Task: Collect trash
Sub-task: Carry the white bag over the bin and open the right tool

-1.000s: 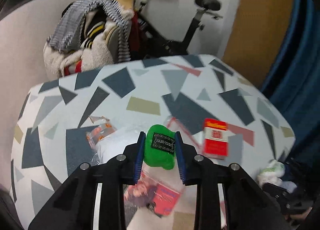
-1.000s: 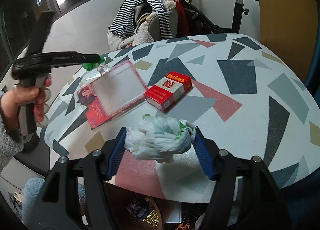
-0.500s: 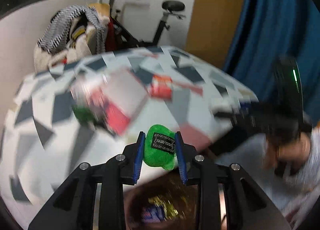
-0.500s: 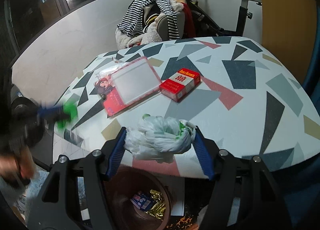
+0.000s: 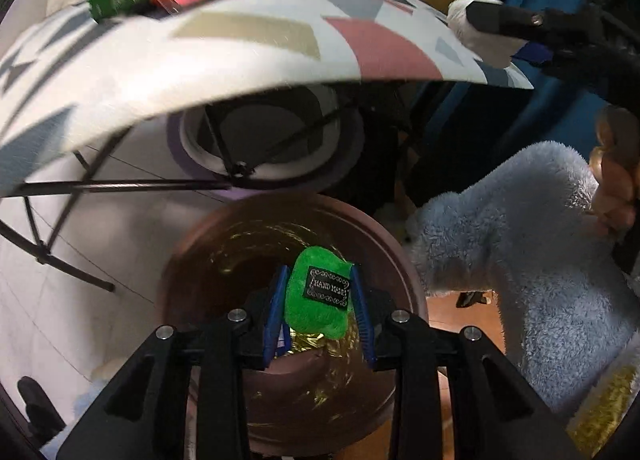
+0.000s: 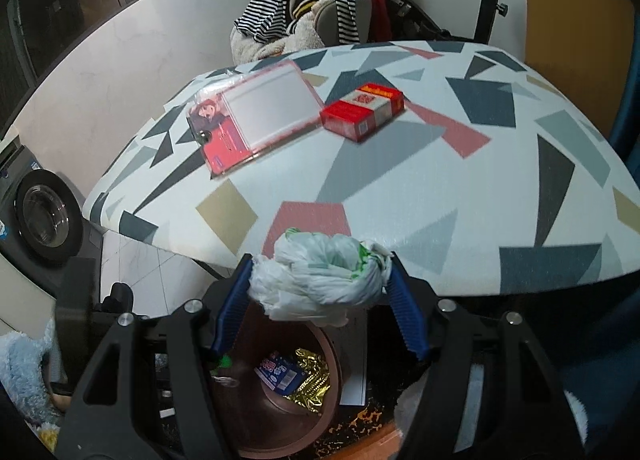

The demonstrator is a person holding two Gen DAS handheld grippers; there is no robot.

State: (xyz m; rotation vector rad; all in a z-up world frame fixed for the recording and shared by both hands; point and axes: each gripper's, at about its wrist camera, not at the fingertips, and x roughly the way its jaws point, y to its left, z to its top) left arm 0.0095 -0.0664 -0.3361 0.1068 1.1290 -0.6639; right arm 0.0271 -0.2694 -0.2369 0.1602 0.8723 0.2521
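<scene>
My left gripper (image 5: 318, 302) is shut on a green felt piece (image 5: 318, 294) with a black "hand made" label, held just above the open brown trash bin (image 5: 192, 260) under the table. My right gripper (image 6: 320, 292) is shut on a crumpled white plastic bag (image 6: 320, 276), held at the table's near edge, above the same bin (image 6: 332, 380), which holds gold and blue wrappers. The right gripper also shows at the upper right of the left wrist view (image 5: 492, 26).
On the patterned table (image 6: 440, 180) lie a red box (image 6: 362, 110) and a packaged card holder (image 6: 252, 116). A washing machine (image 6: 44, 216) stands at left, a chair with clothes (image 6: 312, 12) behind. Black table legs (image 5: 120, 184) cross beside the bin.
My left gripper has dropped from above the table to below its edge, over the bin, still holding the green piece. My right gripper has drawn back to the table's near edge with the bag.
</scene>
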